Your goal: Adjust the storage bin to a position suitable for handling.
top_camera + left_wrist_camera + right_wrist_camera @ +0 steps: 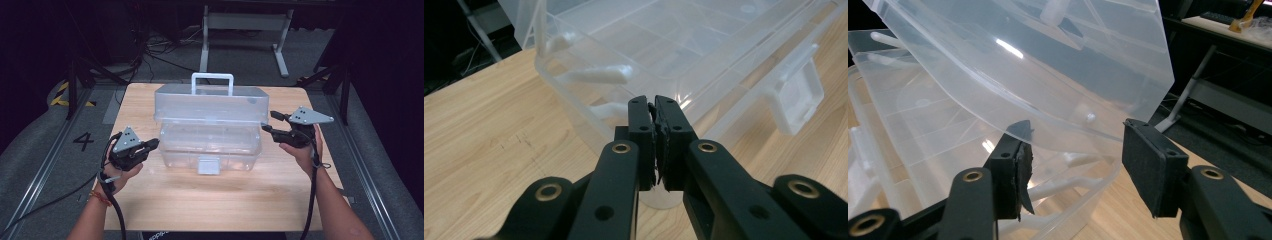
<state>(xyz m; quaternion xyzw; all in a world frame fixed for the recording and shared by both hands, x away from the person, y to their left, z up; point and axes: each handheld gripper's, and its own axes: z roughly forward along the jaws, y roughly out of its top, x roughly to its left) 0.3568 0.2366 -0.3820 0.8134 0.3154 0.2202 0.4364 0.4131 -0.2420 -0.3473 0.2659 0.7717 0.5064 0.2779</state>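
Observation:
A clear plastic box (210, 145) stands in the middle of the wooden table (215, 200). Its lid (210, 105), with a white handle (212, 80) on top, is raised and tilted above the base. My right gripper (270, 121) is at the lid's right end and is open. In the right gripper view the lid's (1048, 65) edge hangs between the jaws of the right gripper (1080, 135), close to one pad and clear of the other. My left gripper (154, 144) is shut and empty, just left of the base. In the left gripper view the left gripper (655, 107) points at the box (674, 55) corner.
A white front latch (208, 165) hangs on the base, also seen in the left gripper view (801, 97). A white table frame (245, 30) and cables lie on the dark floor beyond the table. Bare wood runs in front of the box.

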